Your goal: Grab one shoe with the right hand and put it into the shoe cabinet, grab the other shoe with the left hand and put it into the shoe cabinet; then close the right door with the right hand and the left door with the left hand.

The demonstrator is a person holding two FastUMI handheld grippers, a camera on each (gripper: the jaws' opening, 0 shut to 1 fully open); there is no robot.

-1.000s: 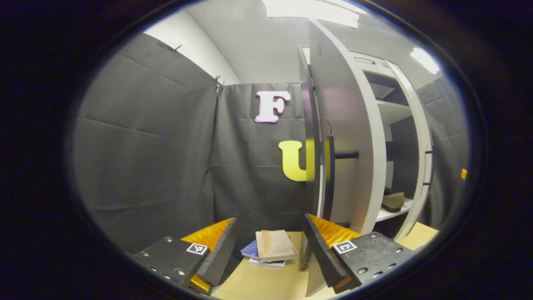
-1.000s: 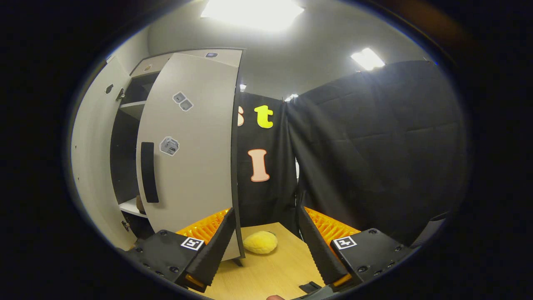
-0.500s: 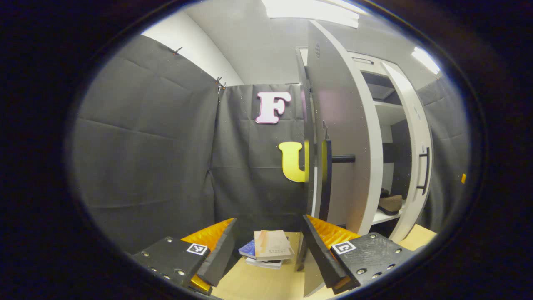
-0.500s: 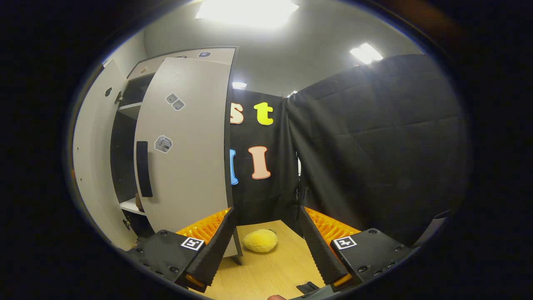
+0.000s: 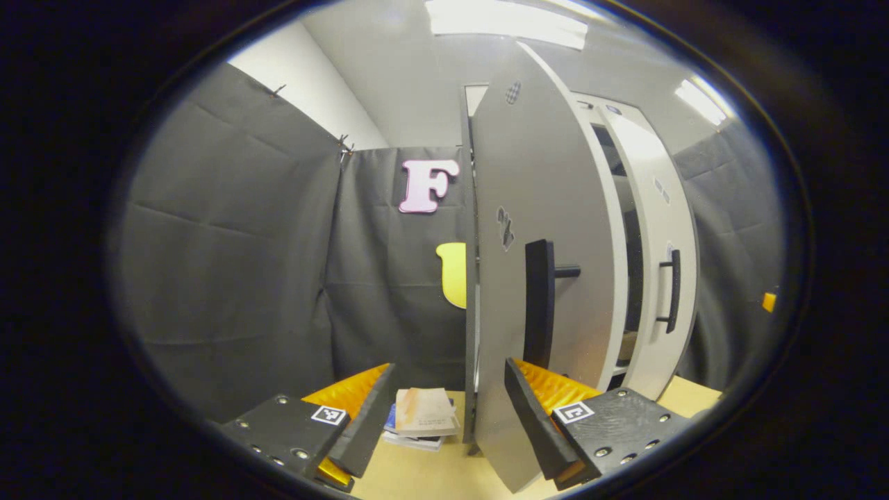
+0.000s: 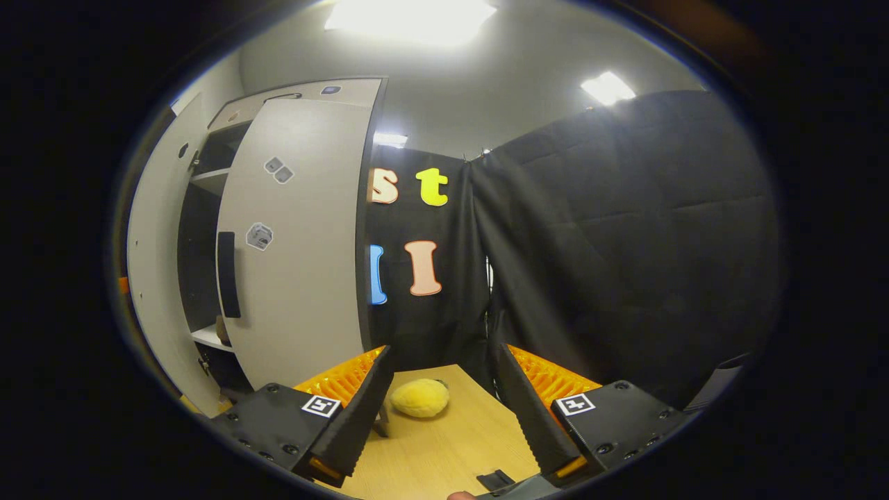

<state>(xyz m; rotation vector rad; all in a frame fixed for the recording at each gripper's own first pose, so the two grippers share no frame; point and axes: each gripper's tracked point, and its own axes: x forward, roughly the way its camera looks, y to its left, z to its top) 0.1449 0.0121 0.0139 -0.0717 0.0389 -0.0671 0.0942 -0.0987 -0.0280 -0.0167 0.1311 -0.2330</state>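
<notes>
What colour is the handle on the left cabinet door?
Black handle, clearest in the left gripper view.

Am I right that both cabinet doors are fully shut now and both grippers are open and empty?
Not quite. The doors are not fully shut: in the left gripper view the left door stands ajar, with a dark gap before the right door. The left gripper and right gripper are open and empty.

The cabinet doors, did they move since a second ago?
Yes. The left door swung toward shut, so the gap narrowed and now nearly hides the shoe inside. The right door also closed a little. Both grippers stayed open, gripping nothing. The books and yellow plush stayed put.
</notes>
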